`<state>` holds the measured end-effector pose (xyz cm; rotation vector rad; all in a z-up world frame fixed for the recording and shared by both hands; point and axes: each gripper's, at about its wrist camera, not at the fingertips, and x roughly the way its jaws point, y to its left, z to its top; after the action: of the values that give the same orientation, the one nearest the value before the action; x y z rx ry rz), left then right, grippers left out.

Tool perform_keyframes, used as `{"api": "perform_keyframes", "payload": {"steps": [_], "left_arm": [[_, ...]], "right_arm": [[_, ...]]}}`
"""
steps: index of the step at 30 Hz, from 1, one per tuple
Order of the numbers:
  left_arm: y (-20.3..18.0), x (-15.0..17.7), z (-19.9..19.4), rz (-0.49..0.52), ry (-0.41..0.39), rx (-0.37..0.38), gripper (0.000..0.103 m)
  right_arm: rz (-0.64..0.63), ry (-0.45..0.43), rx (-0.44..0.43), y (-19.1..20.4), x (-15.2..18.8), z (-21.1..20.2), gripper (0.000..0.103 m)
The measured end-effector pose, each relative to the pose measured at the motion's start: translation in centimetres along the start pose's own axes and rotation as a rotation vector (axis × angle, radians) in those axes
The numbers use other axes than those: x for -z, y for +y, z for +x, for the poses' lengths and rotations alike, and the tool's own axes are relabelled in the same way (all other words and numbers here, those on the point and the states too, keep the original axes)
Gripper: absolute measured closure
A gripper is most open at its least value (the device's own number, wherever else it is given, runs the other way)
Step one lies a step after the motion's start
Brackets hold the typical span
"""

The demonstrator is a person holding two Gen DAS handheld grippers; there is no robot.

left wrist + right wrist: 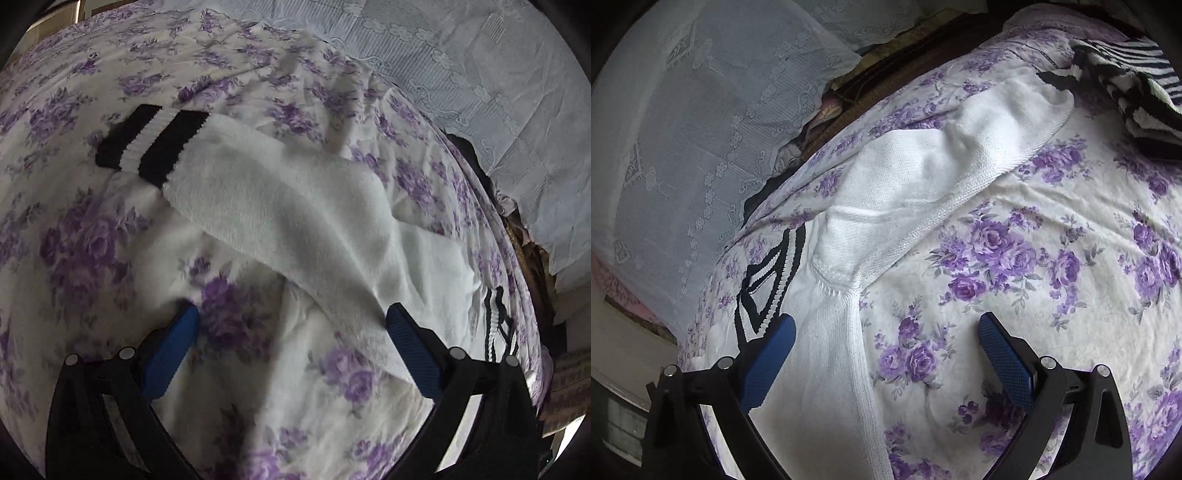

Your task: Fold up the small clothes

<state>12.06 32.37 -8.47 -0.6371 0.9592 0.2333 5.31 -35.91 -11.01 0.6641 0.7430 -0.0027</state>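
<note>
left gripper: jaws wide, empty | white sweater: sleeve slants ahead of it, black-striped cuff far-left, on floral bedspread | right gripper: wide, empty; sweater body beneath left finger, sleeve stretching ahead

the white sweater is matt knit with ribbed black cuffs. under it, the floral bedspread looks soft, slightly fuzzy cloth. beside the bedspread hangs sheer lace.
</note>
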Motion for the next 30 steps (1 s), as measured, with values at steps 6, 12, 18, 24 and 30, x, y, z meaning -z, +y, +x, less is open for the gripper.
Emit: {"api": "perform_keyframes", "payload": {"steps": [6,12,18,24,30], "left_arm": [[0.7,-3.6,1.4,-0.054,-0.071,-0.064,0.004],[3.7,-5.1,0.9,-0.11,-0.13,-0.137,0.088],[6.9,-5.6,-2.8,-0.187,-0.186,-0.11,0.092],[6.7,-4.4,-2.0,-0.153,-0.173,-0.222,0.074],[4.1,-1.8,-6.3,-0.052,-0.337,-0.353,0.026]], "right_arm": [[-0.051,-0.022,0.037,0.4,0.2,0.9,0.003],[-0.11,-0.048,0.066,0.8,0.4,1.0,0.003],[0.023,-0.196,0.06,-1.9,-2.6,-3.0,0.003],[0.169,-0.209,0.1,-8.0,-9.0,-3.6,0.007],[0.397,-0.132,0.02,-13.5,-10.9,-0.7,0.022]]}}
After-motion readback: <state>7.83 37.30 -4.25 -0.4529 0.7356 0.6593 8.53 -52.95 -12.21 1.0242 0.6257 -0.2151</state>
